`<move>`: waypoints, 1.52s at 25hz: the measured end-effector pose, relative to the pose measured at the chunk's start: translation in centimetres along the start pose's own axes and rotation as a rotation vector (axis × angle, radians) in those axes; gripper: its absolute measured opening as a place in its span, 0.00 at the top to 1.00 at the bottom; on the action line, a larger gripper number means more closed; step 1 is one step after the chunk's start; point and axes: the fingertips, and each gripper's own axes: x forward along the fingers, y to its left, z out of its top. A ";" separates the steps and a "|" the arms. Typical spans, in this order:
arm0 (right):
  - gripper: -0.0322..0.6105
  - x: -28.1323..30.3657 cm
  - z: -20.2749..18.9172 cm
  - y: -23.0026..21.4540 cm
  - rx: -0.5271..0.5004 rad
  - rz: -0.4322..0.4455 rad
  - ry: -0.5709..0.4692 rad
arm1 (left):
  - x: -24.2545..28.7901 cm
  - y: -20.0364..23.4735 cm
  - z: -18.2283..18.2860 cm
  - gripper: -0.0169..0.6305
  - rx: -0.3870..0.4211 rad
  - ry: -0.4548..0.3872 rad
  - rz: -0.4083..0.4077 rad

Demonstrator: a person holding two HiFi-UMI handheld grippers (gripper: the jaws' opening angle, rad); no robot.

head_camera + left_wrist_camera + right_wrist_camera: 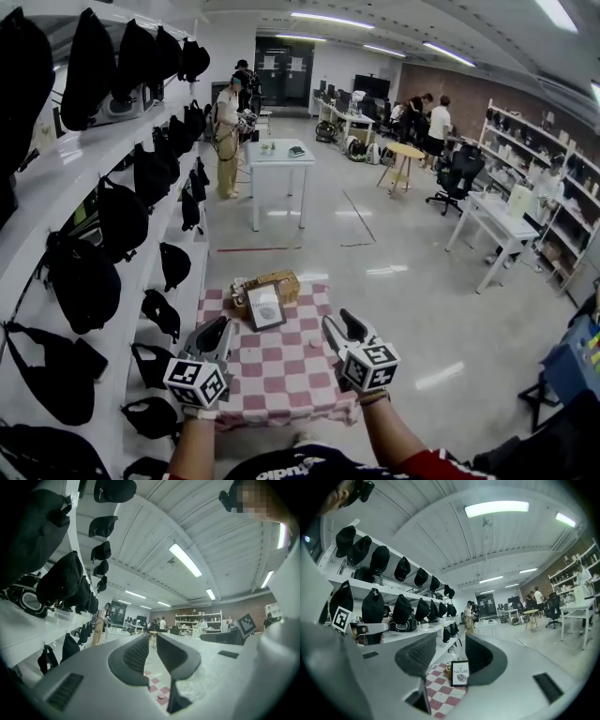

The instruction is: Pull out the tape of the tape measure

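Room bright, evenly lit by ceiling strip lights (323, 19). Glare patches on floor (386, 270) beneath those lights. Bags (82, 277) left of the lights read near-black, little detail. Strong fisheye bending; dark corners and soft close foreground in both gripper views.

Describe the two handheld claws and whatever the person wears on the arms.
The left claw and right claw are grey plastic with dark ribbed pads. Each carries a white cube with black square markers. Forearms bare; dark top with white lettering.
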 end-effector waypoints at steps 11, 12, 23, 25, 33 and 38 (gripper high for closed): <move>0.75 0.3 -0.8 0.5 -0.024 -0.029 0.039 | -0.8 -0.3 -0.5 0.97 0.025 0.026 -0.005; 0.77 0.4 -0.7 0.6 -0.035 -0.030 0.039 | -0.9 -0.4 -0.1 0.97 0.024 0.022 -0.006; 0.93 0.4 1.1 1.9 -0.102 -0.054 -0.007 | -1.7 0.0 1.6 0.96 0.035 -0.034 -0.009; 0.95 0.3 1.2 2.0 -0.110 -0.064 -0.011 | -1.8 0.2 1.5 0.97 0.038 -0.033 -0.011; 0.96 0.2 1.2 3.0 -0.132 -0.066 -0.005 | -2.0 1.0 0.8 0.96 0.049 -0.016 0.005; 0.96 -0.3 1.2 2.8 -0.126 -0.081 -0.006 | -1.8 0.7 0.6 0.97 0.054 -0.011 -0.010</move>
